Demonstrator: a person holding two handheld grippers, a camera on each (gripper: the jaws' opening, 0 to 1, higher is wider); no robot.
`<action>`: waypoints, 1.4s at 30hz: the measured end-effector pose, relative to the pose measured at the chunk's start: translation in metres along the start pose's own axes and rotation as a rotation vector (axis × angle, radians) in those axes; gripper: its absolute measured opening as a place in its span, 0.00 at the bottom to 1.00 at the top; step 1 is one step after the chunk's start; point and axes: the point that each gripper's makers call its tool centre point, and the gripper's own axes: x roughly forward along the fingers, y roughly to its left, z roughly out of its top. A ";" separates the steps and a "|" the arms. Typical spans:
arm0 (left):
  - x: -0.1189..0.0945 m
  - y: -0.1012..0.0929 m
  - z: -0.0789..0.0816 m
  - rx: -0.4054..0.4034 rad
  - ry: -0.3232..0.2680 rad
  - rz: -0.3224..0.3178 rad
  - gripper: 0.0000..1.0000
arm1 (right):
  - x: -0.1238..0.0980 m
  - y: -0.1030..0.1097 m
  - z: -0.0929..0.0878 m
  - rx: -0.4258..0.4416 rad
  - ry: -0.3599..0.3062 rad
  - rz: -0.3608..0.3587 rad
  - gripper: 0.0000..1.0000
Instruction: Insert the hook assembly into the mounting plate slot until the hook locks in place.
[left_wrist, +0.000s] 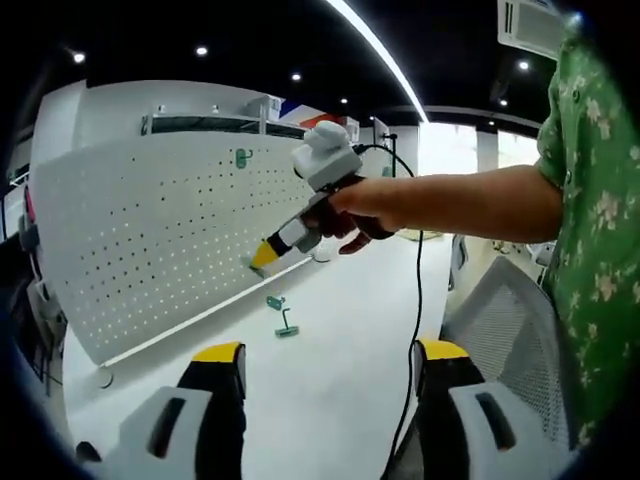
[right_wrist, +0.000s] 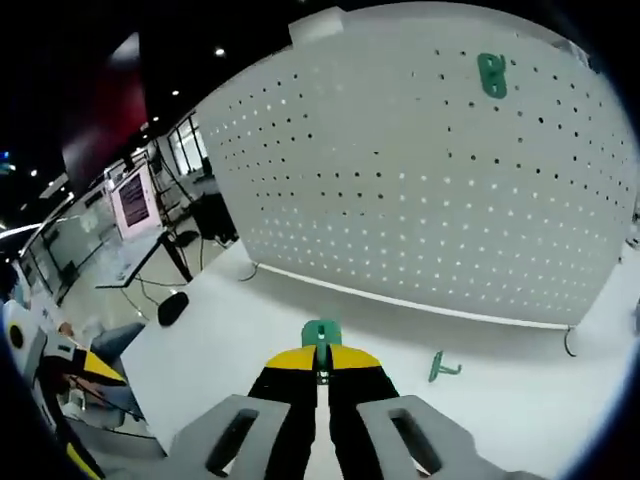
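Left gripper view: the left gripper (left_wrist: 330, 372), with yellow-tipped black jaws, stands wide apart and holds nothing above the white tabletop (left_wrist: 340, 400). Across it, a person's hand (left_wrist: 352, 212) carries the right gripper (left_wrist: 262, 256), its yellow tips just beside the lower edge of the white perforated mounting plate (left_wrist: 150, 240) that stands upright on the table. One small green plastic hook (left_wrist: 243, 157) is mounted near the plate's top edge. Another loose green hook (left_wrist: 283, 320) lies on the tabletop, in front of the plate and apart from it. A black cable (left_wrist: 417, 300) hangs from the right gripper. A green floral sleeve (left_wrist: 590, 200) occupies the right margin.

Right gripper view: the right gripper (right_wrist: 321, 372) has its jaws closed narrowly on a green hook assembly (right_wrist: 321, 338), which protrudes between the yellow tips. The mounting plate (right_wrist: 400, 180) lies ahead, apart from the held piece; the mounted hook (right_wrist: 491, 75) sits high on it, and the loose hook (right_wrist: 441, 367) rests on the tabletop (right_wrist: 220, 340).
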 end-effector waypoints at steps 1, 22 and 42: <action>0.000 0.000 0.000 0.001 0.001 -0.001 0.70 | -0.001 0.000 0.003 -0.004 -0.009 -0.004 0.01; -0.001 -0.001 0.001 0.003 -0.010 -0.005 0.70 | -0.039 -0.008 0.089 -0.034 -0.286 -0.090 0.01; 0.004 0.004 -0.001 -0.012 -0.017 -0.016 0.70 | -0.079 -0.027 0.173 -0.127 -0.647 -0.271 0.01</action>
